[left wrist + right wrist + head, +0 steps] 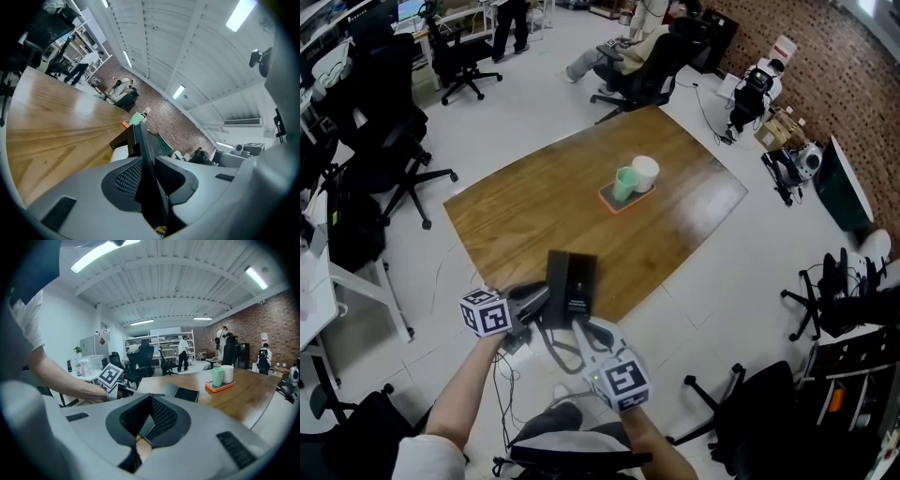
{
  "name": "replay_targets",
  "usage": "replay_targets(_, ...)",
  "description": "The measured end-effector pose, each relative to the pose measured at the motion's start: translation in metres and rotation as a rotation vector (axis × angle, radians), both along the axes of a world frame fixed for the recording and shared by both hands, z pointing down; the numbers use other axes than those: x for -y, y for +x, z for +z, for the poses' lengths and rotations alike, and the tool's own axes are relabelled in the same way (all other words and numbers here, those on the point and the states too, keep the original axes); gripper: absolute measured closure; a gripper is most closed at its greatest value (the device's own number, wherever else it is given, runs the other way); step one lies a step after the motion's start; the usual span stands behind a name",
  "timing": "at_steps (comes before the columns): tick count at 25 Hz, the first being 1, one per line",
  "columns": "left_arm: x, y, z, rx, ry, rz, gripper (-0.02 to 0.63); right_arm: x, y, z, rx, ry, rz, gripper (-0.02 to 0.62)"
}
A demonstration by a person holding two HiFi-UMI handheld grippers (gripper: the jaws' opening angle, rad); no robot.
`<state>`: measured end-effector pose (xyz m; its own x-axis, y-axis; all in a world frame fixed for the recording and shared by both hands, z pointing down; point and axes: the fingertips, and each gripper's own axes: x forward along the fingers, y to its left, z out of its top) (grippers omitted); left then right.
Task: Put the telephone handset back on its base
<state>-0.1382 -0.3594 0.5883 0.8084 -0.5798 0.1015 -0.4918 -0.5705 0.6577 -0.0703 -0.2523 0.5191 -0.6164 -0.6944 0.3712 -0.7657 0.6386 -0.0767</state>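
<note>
A black telephone (572, 286) lies at the wooden table's (534, 206) near edge, and its cord (558, 345) loops down off the edge. I cannot tell the handset from the base. My left gripper (539, 298) reaches in at the phone's left side. In the left gripper view, a thin black edge (143, 154) stands between its jaws with dark gaps on both sides, so the left gripper (149, 187) is open. My right gripper (595, 330) is at the phone's near edge. In the right gripper view, the right gripper (147, 425) is shut on a thin black piece of the phone.
An orange tray (614, 202) with a green cup (623, 185) and a white cup (645, 173) stands past the table's middle. Office chairs (384, 141) stand to the left. A seated person (628, 56) is beyond the far end. Equipment lies on the floor at right.
</note>
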Motion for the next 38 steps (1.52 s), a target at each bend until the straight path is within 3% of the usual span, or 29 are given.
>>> replay_targets(4, 0.0, -0.001, -0.003, -0.006, 0.008, 0.018, 0.512, 0.0, 0.002, 0.0, -0.004, -0.003, 0.005, 0.591)
replay_targets(6, -0.002, 0.003, -0.001, -0.015, -0.005, 0.049, 0.454, 0.0, 0.002, 0.0, -0.002, -0.004, 0.006, 0.591)
replay_targets(8, -0.003, 0.006, 0.002, -0.006, -0.011, 0.075, 0.463, 0.0, 0.003, 0.0, -0.001, -0.006, 0.007, 0.591)
replay_targets(10, -0.002, 0.007, 0.004, -0.007, -0.023, 0.09, 0.518, -0.001, 0.004, 0.002, -0.003, -0.008, 0.006, 0.591)
replay_targets(23, 0.004, -0.001, 0.003, -0.225, -0.136, 0.113, 0.541, 0.002, 0.004, 0.004, -0.003, -0.014, 0.008, 0.591)
replay_targets(33, 0.009, 0.001, 0.015, -0.157, -0.166, 0.133, 0.535, 0.002, 0.001, 0.004, 0.007, -0.019, 0.004, 0.591)
replay_targets(38, 0.01, 0.001, 0.015, -0.1, -0.121, 0.12, 0.528, 0.003, 0.0, 0.002, 0.006, -0.013, -0.002, 0.591)
